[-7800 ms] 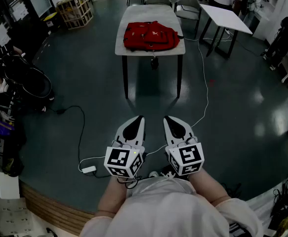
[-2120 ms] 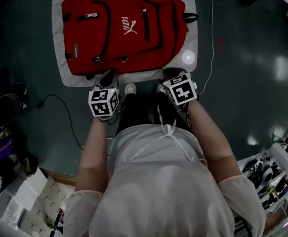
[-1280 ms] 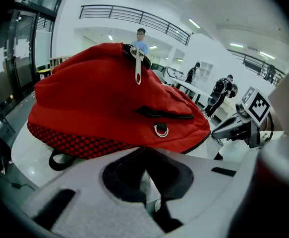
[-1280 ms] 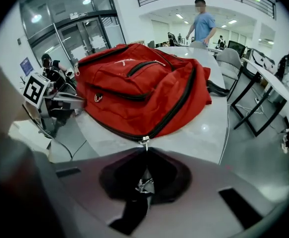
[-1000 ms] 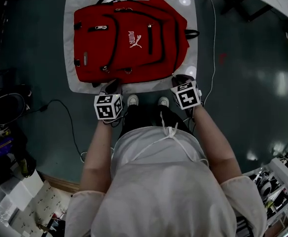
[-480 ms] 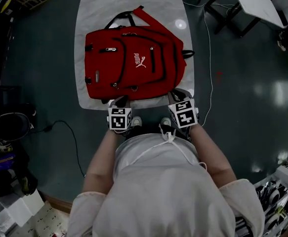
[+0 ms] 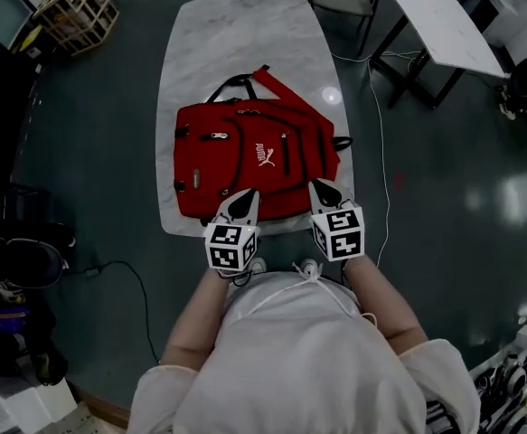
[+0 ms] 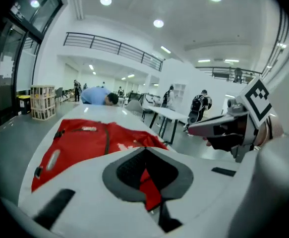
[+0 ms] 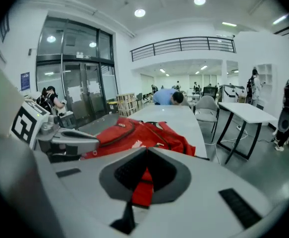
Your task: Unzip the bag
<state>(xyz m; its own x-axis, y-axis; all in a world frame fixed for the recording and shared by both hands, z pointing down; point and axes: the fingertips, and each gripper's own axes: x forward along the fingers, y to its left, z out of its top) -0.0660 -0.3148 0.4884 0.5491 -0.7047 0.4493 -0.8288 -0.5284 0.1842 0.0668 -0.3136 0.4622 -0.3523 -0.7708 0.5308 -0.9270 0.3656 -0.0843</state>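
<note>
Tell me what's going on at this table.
A person stands at the near end of a marble table, a hand-held gripper in each hand. A red backpack lies flat on it, zips apparently closed. The left hand-held gripper and right hand-held gripper hover over the bag's near edge, jaws together on nothing. Unzipping has not begun.

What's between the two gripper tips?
Head view: the near edge of the red backpack, on the table, fills the gap between left gripper and right gripper.
</note>
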